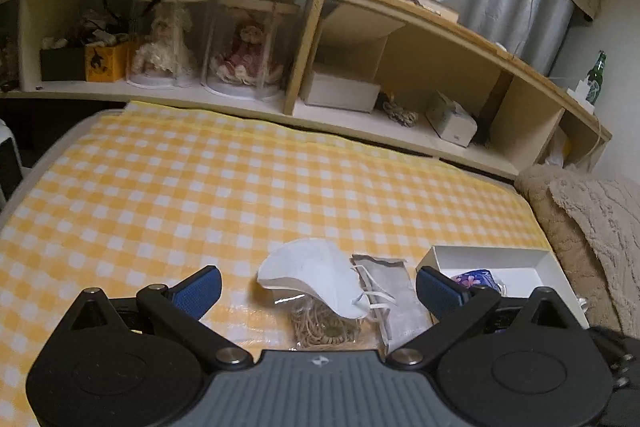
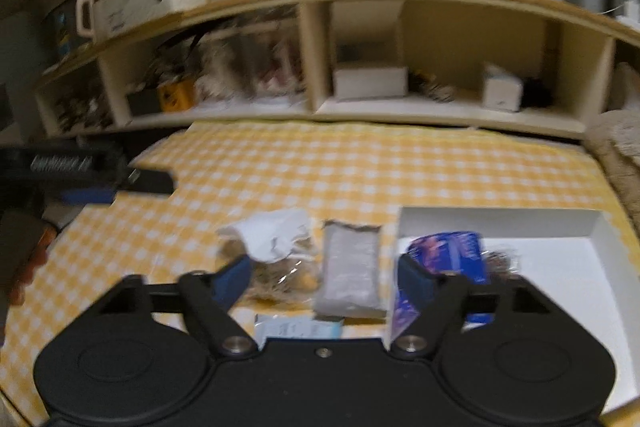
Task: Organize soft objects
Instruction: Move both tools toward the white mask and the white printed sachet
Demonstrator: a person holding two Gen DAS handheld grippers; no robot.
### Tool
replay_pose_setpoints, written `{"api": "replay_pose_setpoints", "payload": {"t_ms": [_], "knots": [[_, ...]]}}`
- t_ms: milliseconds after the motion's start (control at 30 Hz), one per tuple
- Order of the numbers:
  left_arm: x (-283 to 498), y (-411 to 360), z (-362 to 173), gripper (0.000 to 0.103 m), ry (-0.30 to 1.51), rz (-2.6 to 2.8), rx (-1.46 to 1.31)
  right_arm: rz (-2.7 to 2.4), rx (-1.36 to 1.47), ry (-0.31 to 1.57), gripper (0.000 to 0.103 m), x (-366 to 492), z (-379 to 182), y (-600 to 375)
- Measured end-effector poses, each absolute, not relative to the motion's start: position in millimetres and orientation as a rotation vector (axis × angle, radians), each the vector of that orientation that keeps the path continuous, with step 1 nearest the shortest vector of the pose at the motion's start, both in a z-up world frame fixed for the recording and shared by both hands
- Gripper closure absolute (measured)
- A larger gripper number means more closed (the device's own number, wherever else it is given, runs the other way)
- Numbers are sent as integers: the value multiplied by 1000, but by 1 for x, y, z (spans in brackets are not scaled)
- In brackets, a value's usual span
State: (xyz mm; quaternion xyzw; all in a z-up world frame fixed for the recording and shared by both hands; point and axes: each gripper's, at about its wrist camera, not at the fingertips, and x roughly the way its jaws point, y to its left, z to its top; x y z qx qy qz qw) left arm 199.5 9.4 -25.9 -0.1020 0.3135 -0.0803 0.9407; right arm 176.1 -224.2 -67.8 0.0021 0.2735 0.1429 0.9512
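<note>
On the yellow checked cloth (image 1: pixel 200 195) lie a white face mask (image 1: pixel 312 275), a clear bag of tan cord (image 1: pixel 320 325) under it, and a grey packet (image 1: pixel 390 279). A white open box (image 1: pixel 496 257) at the right holds a blue flowered pack (image 1: pixel 474 279). My left gripper (image 1: pixel 318 291) is open and empty, just before the mask. My right gripper (image 2: pixel 324 277) is open and empty above the same pile: mask (image 2: pixel 272 235), cord bag (image 2: pixel 288 273), grey packet (image 2: pixel 350 267), blue pack (image 2: pixel 452 253) at the left edge of the box (image 2: pixel 560 267). The left gripper also shows at the far left (image 2: pixel 86 179).
A wooden shelf unit (image 1: pixel 312 39) runs along the back with dolls in clear cases (image 1: pixel 240 55), boxes and a tissue box (image 1: pixel 452 123). A beige fluffy blanket (image 1: pixel 580 227) lies right of the cloth. A light blue packet (image 2: pixel 298 329) lies under the right gripper.
</note>
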Motion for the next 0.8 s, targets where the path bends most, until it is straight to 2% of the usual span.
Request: {"api": "replay_pose_setpoints", "payload": {"t_ms": [100,133,267,333,500,600,700,733,767,800], "knots": [[215,7,-36,14,659,-188,-206,317,-15,618,51,193,-86,-213],[220,5,-40,16,671,-198,-202,319,-24,637,53,197,-93,-210],[241,-3,-60,25,707,-229,-197,351,-57,701,57,211,-116,-202],[251,-6,-71,25,735,-248,-213,366,-63,732,60,218,-126,-199],[275,-4,-99,26,791,-234,-318,393,-65,766,61,230,-141,-193],[288,1,-113,34,805,-225,-397,410,-76,789,61,235,-150,-188],[299,6,-123,48,796,-227,-468,427,-104,808,61,236,-159,-181],[302,7,-126,56,790,-226,-485,428,-110,811,61,237,-161,-181],[305,8,-128,70,788,-224,-497,427,-113,814,61,237,-163,-180],[307,8,-131,81,785,-221,-503,424,-114,818,61,237,-166,-180]]}}
